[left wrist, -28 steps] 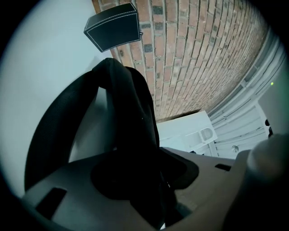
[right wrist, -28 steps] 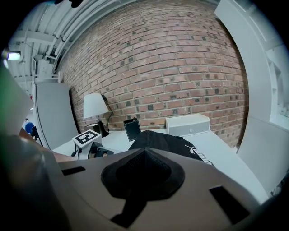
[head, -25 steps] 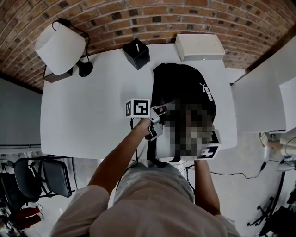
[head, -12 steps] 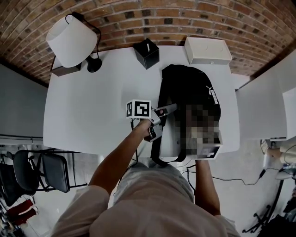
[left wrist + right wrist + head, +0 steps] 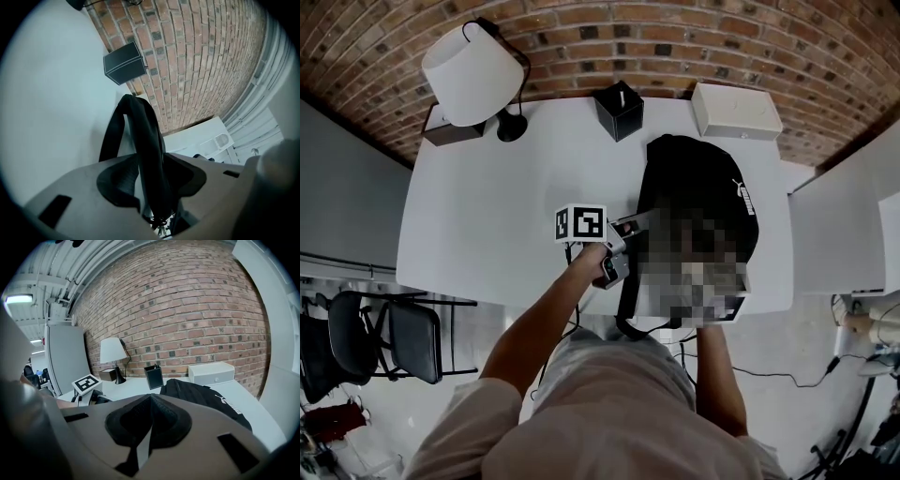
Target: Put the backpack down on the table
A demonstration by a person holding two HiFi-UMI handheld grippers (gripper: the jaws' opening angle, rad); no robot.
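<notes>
The black backpack (image 5: 694, 178) lies on the right part of the white table (image 5: 487, 225), its white logo facing up. My left gripper (image 5: 630, 227) is at the pack's left side, shut on a black strap (image 5: 143, 136) that runs out between its jaws. In the right gripper view the backpack (image 5: 206, 399) lies ahead of my right gripper (image 5: 149, 423), whose jaws are closed with nothing seen between them. In the head view only the right gripper's marker cube (image 5: 724, 307) shows, at the table's near edge; a mosaic patch hides the rest.
A white lamp (image 5: 473, 75) stands at the table's back left. A black box (image 5: 619, 110) and a white box (image 5: 736, 110) sit along the brick wall. A black chair (image 5: 366, 342) stands on the floor at the left. Another white surface (image 5: 844, 225) adjoins on the right.
The head view has swung, so the table and its objects sit further right in the picture. My left gripper stays shut on the strap, and the backpack rests on the table throughout.
</notes>
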